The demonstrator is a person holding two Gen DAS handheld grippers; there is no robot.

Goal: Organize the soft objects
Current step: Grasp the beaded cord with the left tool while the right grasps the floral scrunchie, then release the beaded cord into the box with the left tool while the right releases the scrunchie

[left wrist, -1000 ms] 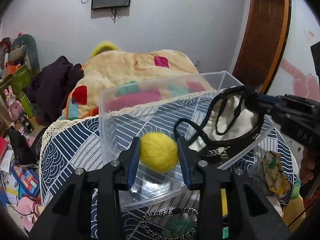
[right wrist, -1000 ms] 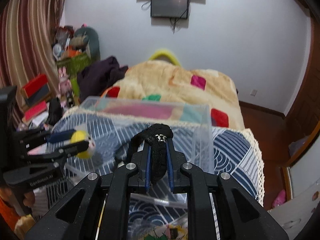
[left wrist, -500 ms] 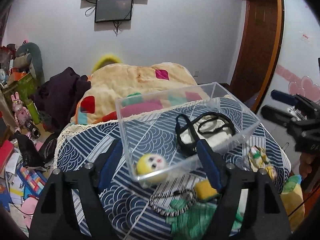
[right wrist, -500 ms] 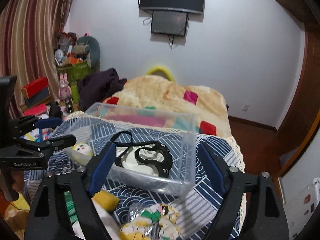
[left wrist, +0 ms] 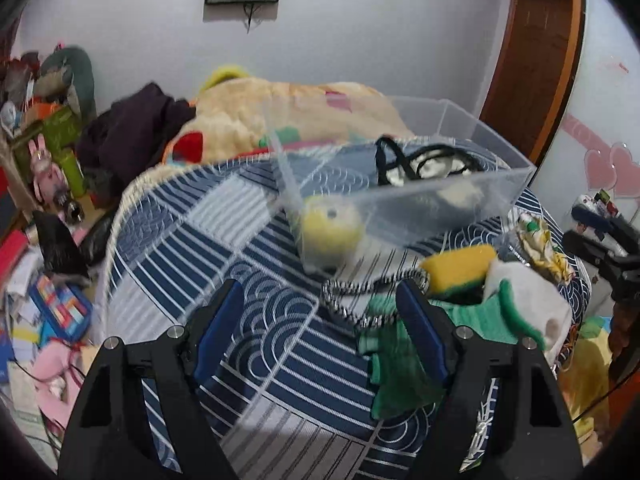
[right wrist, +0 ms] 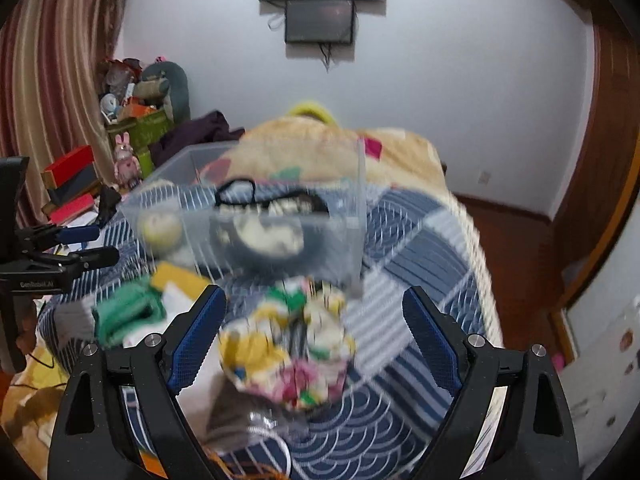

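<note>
While both grippers gape empty, a clear bin [left wrist: 460, 200] sits on the blue patterned bedspread [left wrist: 248, 248] beneath a wall-mounted screen [right wrist: 320, 20].

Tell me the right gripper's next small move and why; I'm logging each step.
Probably lower the open right gripper onto the crumpled floral fabric bundle and close. The bundle lies on the blue patterned quilt, outside the clear plastic bin, between the spread fingers.
</note>
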